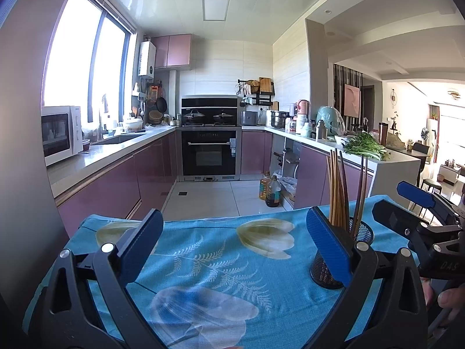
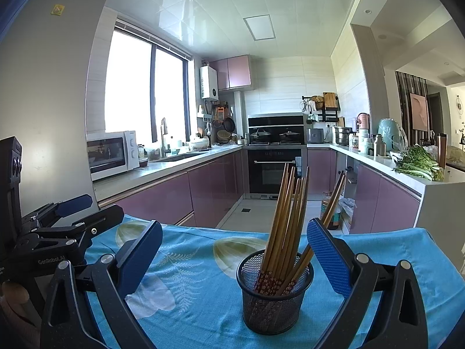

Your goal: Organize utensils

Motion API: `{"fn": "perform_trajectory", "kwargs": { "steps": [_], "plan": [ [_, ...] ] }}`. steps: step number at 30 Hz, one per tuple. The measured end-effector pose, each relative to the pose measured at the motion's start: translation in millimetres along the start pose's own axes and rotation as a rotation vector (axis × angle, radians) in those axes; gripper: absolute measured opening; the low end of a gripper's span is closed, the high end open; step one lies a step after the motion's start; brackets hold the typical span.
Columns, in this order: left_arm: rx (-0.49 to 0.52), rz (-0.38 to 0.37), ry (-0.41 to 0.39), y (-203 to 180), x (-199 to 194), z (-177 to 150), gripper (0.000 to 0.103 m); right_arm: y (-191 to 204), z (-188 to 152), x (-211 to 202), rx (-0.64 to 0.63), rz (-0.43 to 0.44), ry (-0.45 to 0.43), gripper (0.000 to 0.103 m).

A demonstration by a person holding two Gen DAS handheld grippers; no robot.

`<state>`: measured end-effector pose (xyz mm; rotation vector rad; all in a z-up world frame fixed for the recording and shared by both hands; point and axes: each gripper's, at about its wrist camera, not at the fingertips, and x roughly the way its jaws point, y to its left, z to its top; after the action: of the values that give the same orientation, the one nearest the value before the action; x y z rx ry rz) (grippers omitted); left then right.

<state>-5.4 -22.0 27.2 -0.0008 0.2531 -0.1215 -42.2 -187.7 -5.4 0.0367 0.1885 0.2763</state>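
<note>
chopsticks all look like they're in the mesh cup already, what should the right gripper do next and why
Probably ease the right gripper straight back, jaws open. The chopsticks all stand in the mesh cup, nothing loose shows on the blue cloth, and the cup sits between the open fingers, so a sideways move could tip it.

A blue floral cloth (image 2: 203,261) is spread over the tabletop. Behind it, a kitchen with mauve cabinets (image 2: 162,197) is seen. A white microwave (image 2: 112,154) is set on the left counter beside a sink (image 1: 122,139). A black oven (image 1: 211,154) is built in at the far wall. Leafy greens (image 2: 418,164) are laid on the right counter, and oil bottles (image 1: 269,189) are stood on the floor.
</note>
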Motion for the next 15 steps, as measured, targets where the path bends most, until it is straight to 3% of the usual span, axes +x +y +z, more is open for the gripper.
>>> {"fn": "perform_trajectory", "kwargs": {
  "steps": [15],
  "plan": [
    [-0.005,0.000,0.003,1.0,0.2,-0.8,0.097,-0.4,-0.7,0.1,0.000,0.002,0.003,0.096]
  ]
}}
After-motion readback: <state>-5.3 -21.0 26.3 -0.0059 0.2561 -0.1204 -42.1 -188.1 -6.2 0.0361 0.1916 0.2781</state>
